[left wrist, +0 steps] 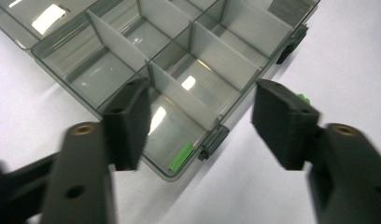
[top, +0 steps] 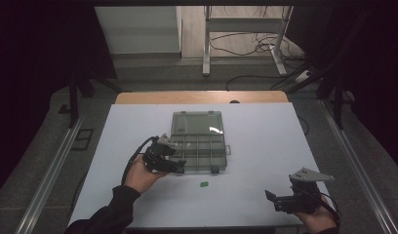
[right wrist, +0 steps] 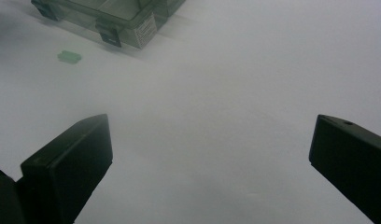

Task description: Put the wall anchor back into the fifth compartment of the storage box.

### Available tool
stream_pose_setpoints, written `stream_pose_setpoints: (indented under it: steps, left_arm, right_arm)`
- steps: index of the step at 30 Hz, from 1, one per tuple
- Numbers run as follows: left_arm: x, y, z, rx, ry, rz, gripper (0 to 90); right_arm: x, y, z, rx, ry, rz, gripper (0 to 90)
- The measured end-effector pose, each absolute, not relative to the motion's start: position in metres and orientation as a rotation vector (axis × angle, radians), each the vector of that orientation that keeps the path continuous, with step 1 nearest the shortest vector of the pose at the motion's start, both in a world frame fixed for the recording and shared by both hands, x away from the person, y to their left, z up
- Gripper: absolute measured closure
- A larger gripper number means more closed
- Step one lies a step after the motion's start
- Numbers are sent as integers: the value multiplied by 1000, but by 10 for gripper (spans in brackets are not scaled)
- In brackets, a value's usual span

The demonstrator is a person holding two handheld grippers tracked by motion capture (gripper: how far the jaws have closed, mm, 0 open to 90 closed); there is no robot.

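Note:
A clear grey organiser box (top: pixel 203 148) lies open in the middle of the white table, its lid (top: pixel 196 123) folded back. My left gripper (top: pixel 179 166) hangs open over the box's near left corner. In the left gripper view its jaws (left wrist: pixel 202 109) straddle the corner compartment, where a small green piece (left wrist: pixel 181 157) lies against the wall. A second green piece (top: pixel 204 184) rests on the table in front of the box, and it is the green piece (right wrist: pixel 69 56) at the upper left of the right gripper view. My right gripper (top: pixel 272 199) is open and empty at the front right, as its own view shows (right wrist: pixel 212 144).
White dividers (left wrist: pixel 216 58) split the box into several compartments, and dark latches (left wrist: pixel 215 140) sit on its front wall. The white table sheet (top: pixel 265 146) is bare to the right of the box. Behind the table stand a desk frame (top: pixel 246 44) and floor cables.

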State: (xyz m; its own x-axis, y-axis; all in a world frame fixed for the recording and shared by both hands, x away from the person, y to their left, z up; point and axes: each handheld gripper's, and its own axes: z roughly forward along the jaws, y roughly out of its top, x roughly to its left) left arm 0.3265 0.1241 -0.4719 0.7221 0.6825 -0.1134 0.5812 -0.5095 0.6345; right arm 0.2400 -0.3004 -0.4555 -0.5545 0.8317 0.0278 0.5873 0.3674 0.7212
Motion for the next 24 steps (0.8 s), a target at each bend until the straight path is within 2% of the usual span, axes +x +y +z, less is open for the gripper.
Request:
stream_pose_setpoints:
  steps: [2, 11, 15, 21, 24]
  left_arm:
    - [325, 123, -471, 2259, 945, 195, 287]
    - [319, 115, -470, 2293, 914, 157, 87]
    - [313, 107, -468, 2310, 859, 134, 39]
    - [308, 97, -470, 2329, 827, 128, 33]
    - [306, 94, -470, 2337, 812, 123, 65]
  right_arm:
    - [240, -300, -455, 1245, 2292, 997, 0]
    - [240, -300, -455, 1245, 2294, 996, 0]
    - [240, -300, -456, 1245, 2295, 995, 0]
    - [241, -300, -456, 1245, 2297, 993, 0]
    - [241, -300, -456, 1244, 2297, 992, 0]
